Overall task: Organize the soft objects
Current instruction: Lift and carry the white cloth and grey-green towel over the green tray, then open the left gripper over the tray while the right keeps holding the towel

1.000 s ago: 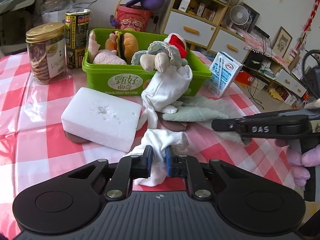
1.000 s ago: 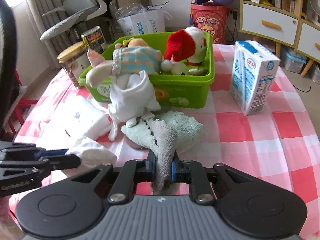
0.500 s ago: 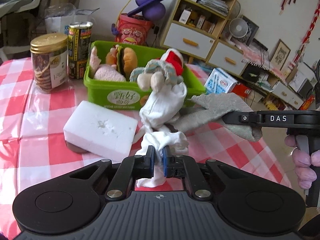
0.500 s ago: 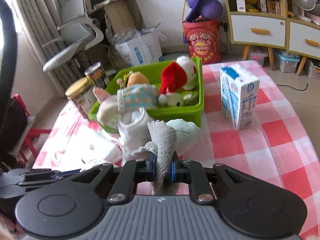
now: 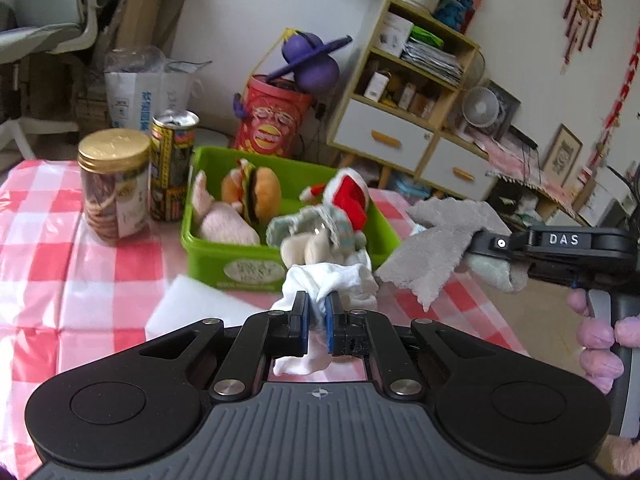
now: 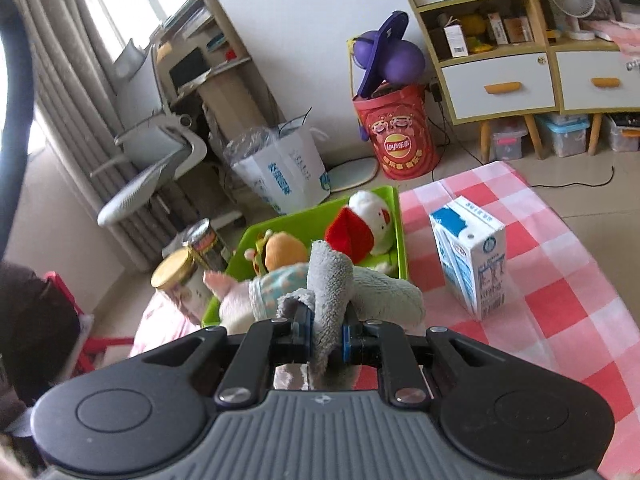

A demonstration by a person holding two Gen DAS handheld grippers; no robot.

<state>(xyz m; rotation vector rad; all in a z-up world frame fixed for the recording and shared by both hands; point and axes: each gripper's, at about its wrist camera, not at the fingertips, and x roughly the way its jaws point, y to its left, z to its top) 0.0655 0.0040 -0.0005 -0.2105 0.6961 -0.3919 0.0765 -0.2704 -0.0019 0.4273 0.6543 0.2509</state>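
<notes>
My left gripper [image 5: 316, 312] is shut on a white sock-like cloth [image 5: 332, 280], lifted above the checked table in front of the green bin [image 5: 208, 256]. Shut on a grey fluffy towel [image 6: 330, 292], my right gripper [image 6: 326, 330] holds it raised near the bin [image 6: 396, 216]; the left wrist view shows that towel [image 5: 436, 240] hanging from the right gripper's fingers [image 5: 500, 244]. Inside the bin lie a burger plush [image 5: 256, 192], a pink plush [image 5: 224, 224], a red-capped plush [image 5: 350, 200] and a doll in a teal dress [image 5: 320, 228] over the front rim.
A white foam block [image 5: 208, 308] lies left of my left gripper. A gold-lidded jar [image 5: 114, 188] and a can [image 5: 172, 168] stand left of the bin. A milk carton [image 6: 472, 256] stands right of it. Cabinets and a red drum sit beyond the table.
Both grippers rose from the table, lifting the white cloth and the grey towel clear of the surface. The left jaws closed fully on the cloth.
</notes>
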